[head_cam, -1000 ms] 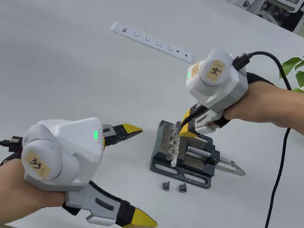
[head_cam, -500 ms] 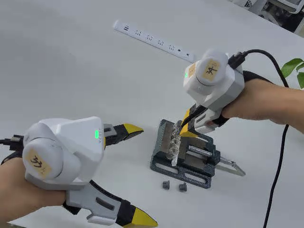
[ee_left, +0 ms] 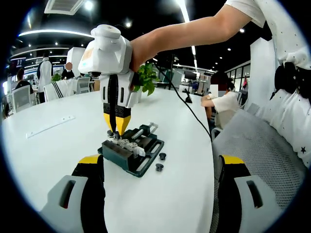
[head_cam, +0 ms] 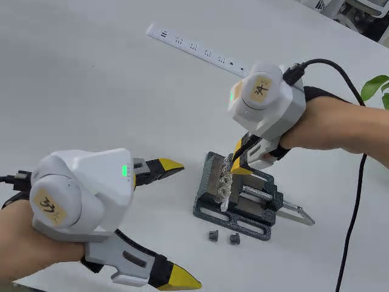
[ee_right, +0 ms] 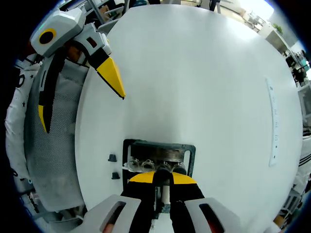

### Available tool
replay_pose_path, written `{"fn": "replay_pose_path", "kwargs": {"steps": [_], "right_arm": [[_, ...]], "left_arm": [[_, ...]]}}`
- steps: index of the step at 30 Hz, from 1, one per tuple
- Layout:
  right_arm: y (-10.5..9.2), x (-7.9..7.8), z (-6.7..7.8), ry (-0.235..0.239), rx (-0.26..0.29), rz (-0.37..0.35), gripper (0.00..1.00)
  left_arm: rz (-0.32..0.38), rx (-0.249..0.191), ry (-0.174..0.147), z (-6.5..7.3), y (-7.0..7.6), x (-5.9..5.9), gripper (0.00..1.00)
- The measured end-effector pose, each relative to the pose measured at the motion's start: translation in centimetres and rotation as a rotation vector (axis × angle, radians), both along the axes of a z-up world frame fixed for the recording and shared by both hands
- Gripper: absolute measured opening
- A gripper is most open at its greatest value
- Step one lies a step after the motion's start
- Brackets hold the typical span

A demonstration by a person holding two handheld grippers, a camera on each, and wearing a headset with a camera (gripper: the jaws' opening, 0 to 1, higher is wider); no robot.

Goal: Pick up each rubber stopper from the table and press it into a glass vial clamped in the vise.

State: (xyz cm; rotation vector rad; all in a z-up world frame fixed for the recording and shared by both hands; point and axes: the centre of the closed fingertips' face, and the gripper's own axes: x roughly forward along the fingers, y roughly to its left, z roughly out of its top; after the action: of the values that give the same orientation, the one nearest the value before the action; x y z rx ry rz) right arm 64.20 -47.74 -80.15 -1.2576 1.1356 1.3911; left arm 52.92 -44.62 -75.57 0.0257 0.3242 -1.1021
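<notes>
1. White table [head_cam: 91,91] is carrying a vise [head_cam: 240,210], glass vials [head_cam: 223,185] clamped in a row; a power strip [head_cam: 194,47] is lying well apart.
2. Two stoppers [head_cam: 213,236] are sitting on the table just beside the vise.
3. Right gripper [head_cam: 234,159] is hanging over the vials, jaws drawn close; cannot tell if anything is pinched.
4. Left gripper [head_cam: 191,225] is gaping wide, holding nothing.

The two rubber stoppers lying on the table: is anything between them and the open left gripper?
Nothing visible. The rubber stoppers lie on bare table in front of the open left gripper. The vise stands beside them, not across that path, and the right gripper is over the vials in the vise.
</notes>
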Motion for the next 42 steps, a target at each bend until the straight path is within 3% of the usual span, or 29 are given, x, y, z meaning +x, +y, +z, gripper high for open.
{"fn": "replay_pose_path", "kwargs": {"steps": [5,22,24,26,32,42], "right_arm": [[0.04,0.12,-0.16,-0.001,-0.031,0.007,0.05],[-0.02,-0.1,-0.45,0.021,-0.058,-0.04,0.04],[-0.01,0.02,-0.42,0.027,-0.051,-0.016,0.04],[-0.04,-0.03,-0.29,0.042,-0.034,-0.06,0.06],[-0.37,-0.11,-0.12,0.027,0.009,-0.031,0.07],[-0.11,-0.06,-0.12,0.012,0.054,-0.044,0.08]], "left_arm": [[0.0,-0.001,-0.001,0.06,-0.05,0.03,0.97],[0.009,-0.012,-0.002,0.67,-0.64,0.35,0.96],[0.008,-0.012,-0.004,0.77,-0.71,0.36,0.96],[0.007,-0.012,-0.003,0.83,-0.77,0.32,0.96],[0.002,-0.002,-0.002,0.92,-0.81,0.01,0.96],[0.001,-0.003,-0.002,0.89,-0.7,-0.01,0.95]]}}
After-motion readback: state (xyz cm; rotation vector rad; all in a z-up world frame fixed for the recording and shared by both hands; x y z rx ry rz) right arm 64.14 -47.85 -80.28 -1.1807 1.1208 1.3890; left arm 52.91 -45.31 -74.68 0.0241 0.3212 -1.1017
